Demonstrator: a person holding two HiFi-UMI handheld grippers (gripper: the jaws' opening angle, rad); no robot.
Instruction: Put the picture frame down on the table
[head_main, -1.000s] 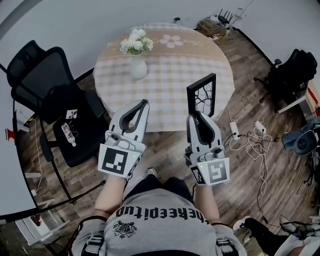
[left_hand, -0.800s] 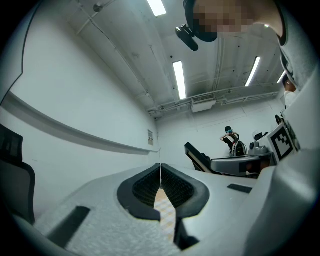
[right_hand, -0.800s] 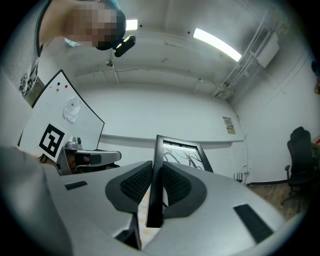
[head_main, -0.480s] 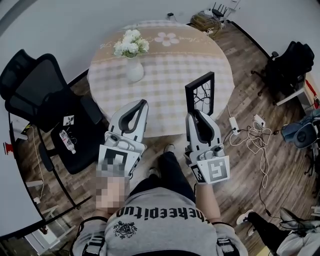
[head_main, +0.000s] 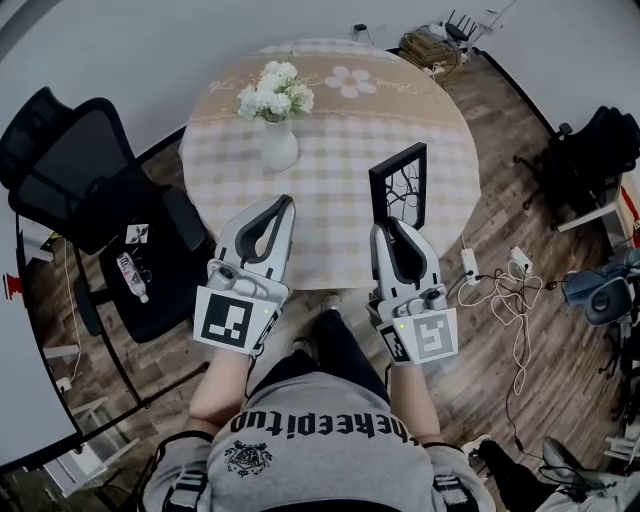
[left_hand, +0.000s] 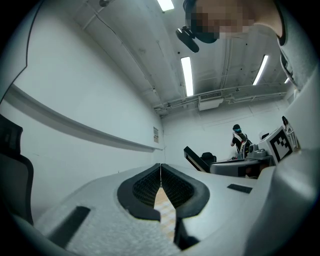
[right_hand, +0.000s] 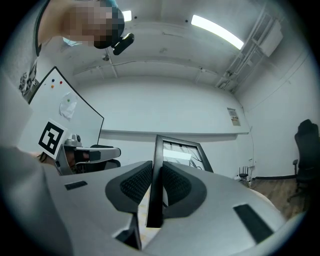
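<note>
while right claw (head_main: 396, 230) pinches picture frame (head_main: 400, 186) near table (head_main: 345, 135), left claw (head_main: 279, 205) pressed together

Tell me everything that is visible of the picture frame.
The picture frame is rectangular, with a thin black border around a pale picture of dark branches. It is held upright, its lower edge clamped between the jaws of the right gripper, and shows against the near part of the round table.
</note>
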